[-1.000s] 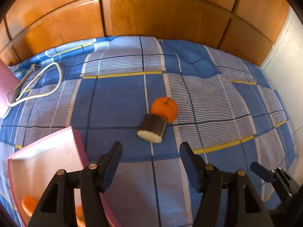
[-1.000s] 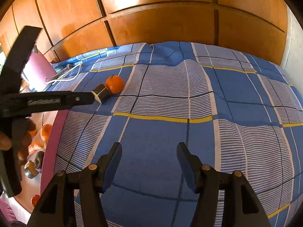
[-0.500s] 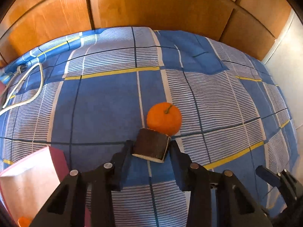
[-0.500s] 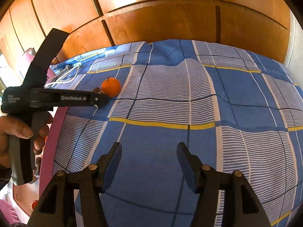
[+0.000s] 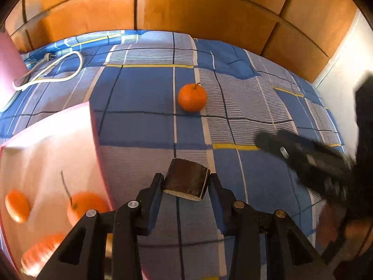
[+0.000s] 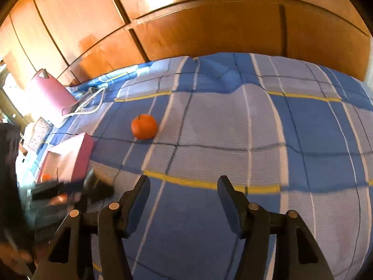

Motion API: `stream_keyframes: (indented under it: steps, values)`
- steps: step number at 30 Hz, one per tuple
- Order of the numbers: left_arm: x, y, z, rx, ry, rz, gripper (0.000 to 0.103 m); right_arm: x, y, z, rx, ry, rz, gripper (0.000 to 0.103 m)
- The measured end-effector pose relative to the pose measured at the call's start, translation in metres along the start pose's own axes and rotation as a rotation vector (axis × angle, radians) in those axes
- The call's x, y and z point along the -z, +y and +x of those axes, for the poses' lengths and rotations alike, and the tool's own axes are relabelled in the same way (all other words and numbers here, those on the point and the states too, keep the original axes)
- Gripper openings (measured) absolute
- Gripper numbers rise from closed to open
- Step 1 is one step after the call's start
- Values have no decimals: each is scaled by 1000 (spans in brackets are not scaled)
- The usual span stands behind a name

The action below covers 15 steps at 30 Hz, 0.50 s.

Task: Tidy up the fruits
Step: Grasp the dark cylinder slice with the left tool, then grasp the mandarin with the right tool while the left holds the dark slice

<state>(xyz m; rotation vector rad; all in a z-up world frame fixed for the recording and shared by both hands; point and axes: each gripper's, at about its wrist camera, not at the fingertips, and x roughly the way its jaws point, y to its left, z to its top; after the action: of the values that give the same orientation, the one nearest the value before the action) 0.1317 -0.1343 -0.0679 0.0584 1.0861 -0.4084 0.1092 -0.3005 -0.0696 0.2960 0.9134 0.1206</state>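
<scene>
My left gripper (image 5: 185, 183) is shut on a dark brown cut fruit piece (image 5: 186, 179) with a pale cut face, held above the blue checked bedspread next to the pink box (image 5: 46, 154). Several orange fruits (image 5: 86, 207) lie inside the box. One orange (image 5: 192, 97) sits alone on the bedspread farther ahead; it also shows in the right wrist view (image 6: 144, 126). My right gripper (image 6: 184, 193) is open and empty over the bedspread. The left gripper appears blurred at the left of the right wrist view (image 6: 70, 193).
A white cable (image 5: 51, 70) lies at the far left of the bed by a pink object (image 6: 49, 93). Wooden wardrobe panels (image 5: 198, 11) stand behind the bed. The right gripper shows blurred at the right in the left wrist view (image 5: 307, 158). A white wall (image 5: 345, 70) is at the right.
My left gripper closed on the dark fruit piece, lifted it and drew back left toward the pink box. The orange stayed in place. My right gripper moved left, still open.
</scene>
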Motion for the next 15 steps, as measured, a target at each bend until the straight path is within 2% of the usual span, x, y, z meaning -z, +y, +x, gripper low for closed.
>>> stream_keyframes:
  steps: [7,13,14,15]
  values:
    - [14,3,-4,-3,-15,-12,39,-36,38,34,-65,28,-134,61]
    - [21,7,-1,13,-3,-34,39,-55,64,82,7,74,-218,59]
    - [21,7,-2,11,-3,-31,39,-56,66,89,16,83,-226,54]
    - [22,6,-1,14,-1,-30,39,-56,67,95,25,95,-235,41]
